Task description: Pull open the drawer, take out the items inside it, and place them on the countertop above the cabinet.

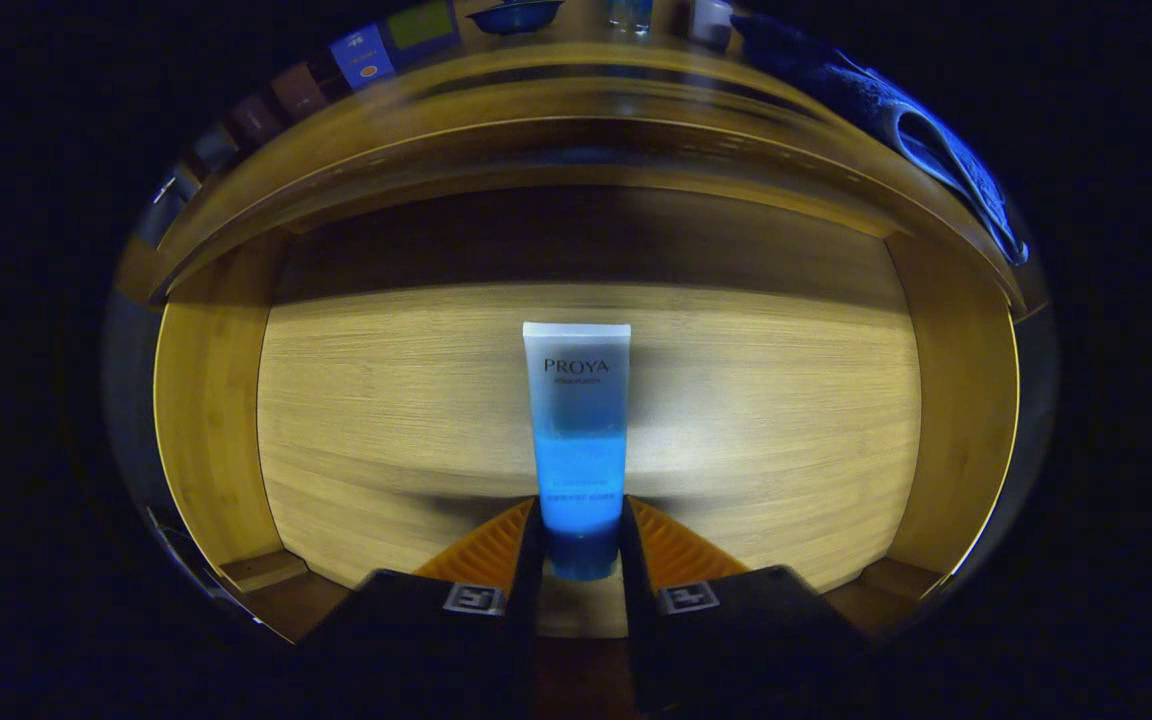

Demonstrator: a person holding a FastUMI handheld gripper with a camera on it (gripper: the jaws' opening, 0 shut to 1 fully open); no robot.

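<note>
A blue and frosted tube (577,430) lies on the pale wooden floor of the open drawer (756,430), its flat crimped end pointing away from me. My gripper (581,535) is down inside the drawer. Both orange ribbed fingers (486,545) press against the tube's cap end, one on each side, so the gripper is shut on the tube. The tube's dark blue cap sits between the fingers. The wooden countertop edge (576,85) arches above the drawer opening.
The drawer's side walls (201,420) stand left and right of the tube. On the countertop beyond sit small boxes (364,55), a blue bowl (516,15), a glass (629,14) and a blue cloth (896,120).
</note>
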